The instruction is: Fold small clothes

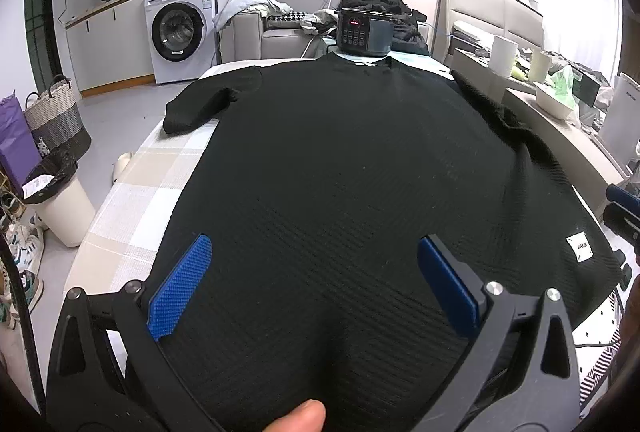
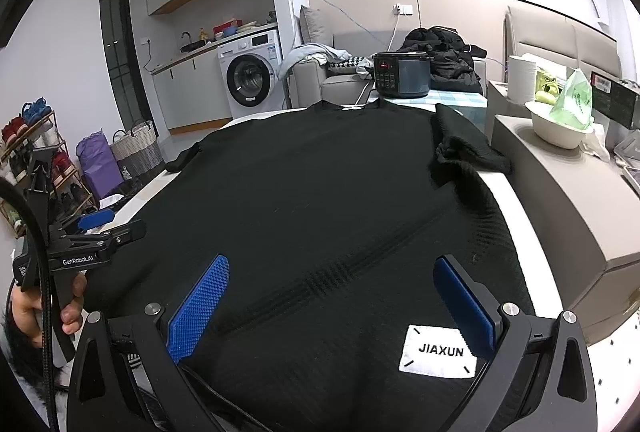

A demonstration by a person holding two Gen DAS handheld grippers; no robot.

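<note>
left wrist view, left to right: woven basket (image 1: pixel 56 104) and purple bag (image 1: pixel 14 144) on the floor at far left, white bin with a black liner (image 1: pixel 60 200) nearer the table, sneakers (image 1: pixel 24 252) at the frame edge. washing machine (image 1: pixel 180 32) under the kitchen counter behind. checked tablecloth (image 1: pixel 152 184) shows bare on the table's left side.

black knit sweater (image 1: pixel 340 172) lies flat on the table, front down or up cannot be told, neckline at the far end, hem toward the camera. left sleeve (image 1: pixel 200 104) folded in short, resting on the cloth beside the body. right sleeve (image 1: pixel 500 116) bunched along the right table edge. small white label (image 1: pixel 579 247) near the hem at right.

left gripper (image 1: pixel 316 284) hovers over the hem zone, jaws spread wide, blue pads (image 1: pixel 180 288) apart with only sweater fabric seen between them; whether the tips touch the knit cannot be told. a fingertip (image 1: pixel 300 418) shows at bottom centre. dark multicooker (image 1: pixel 364 32) stands at the far table end just past the collar. paper roll (image 1: pixel 503 54) and white bowl with a green bag (image 1: pixel 558 100) on the side ledge at right.

right wrist view: shoe rack (image 2: pixel 32 152) far left; the left gripper's body and the hand (image 2: pixel 44 308) holding it appear at the left edge over the sweater's side. right gripper (image 2: pixel 332 296) is also wide apart, nothing pinched, over the hem's right portion. the label reading "jiaxun" lies just inside its right finger (image 2: pixel 464 300).
</note>
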